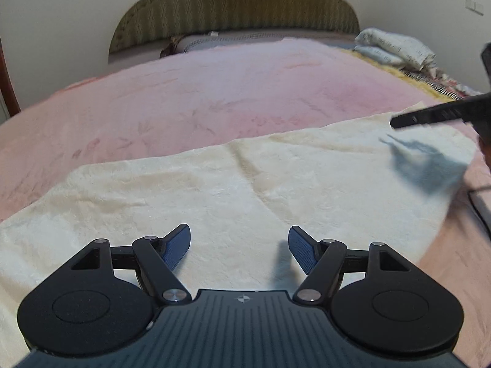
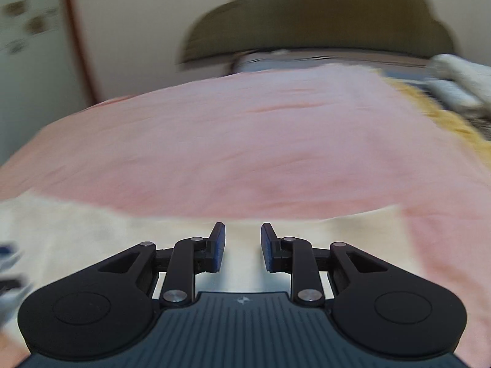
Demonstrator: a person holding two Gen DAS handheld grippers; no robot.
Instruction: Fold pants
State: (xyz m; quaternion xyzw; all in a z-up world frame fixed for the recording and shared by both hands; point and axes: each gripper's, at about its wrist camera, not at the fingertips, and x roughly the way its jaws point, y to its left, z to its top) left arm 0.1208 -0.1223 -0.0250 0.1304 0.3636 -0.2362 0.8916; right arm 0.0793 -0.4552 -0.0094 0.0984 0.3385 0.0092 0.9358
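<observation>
Cream fleece pants (image 1: pixel 233 190) lie flat across the pink bedspread (image 1: pixel 214 92), with a crease running down the middle. My left gripper (image 1: pixel 239 245) hovers just above the near part of the pants, jaws wide open and empty. My right gripper (image 2: pixel 242 245) is over the right end of the pants (image 2: pixel 92 239), jaws partly open with nothing between them; that view is motion-blurred. One of its fingers (image 1: pixel 429 116) shows at the right edge of the left wrist view, above the pants' far right corner.
A padded olive headboard (image 1: pixel 236 9) stands at the far end of the bed. Folded pale bedding (image 1: pixel 396 47) and a yellow patterned cover (image 1: pixel 429 82) lie at the back right. A dark flat object (image 1: pixel 481 205) sits at the right edge.
</observation>
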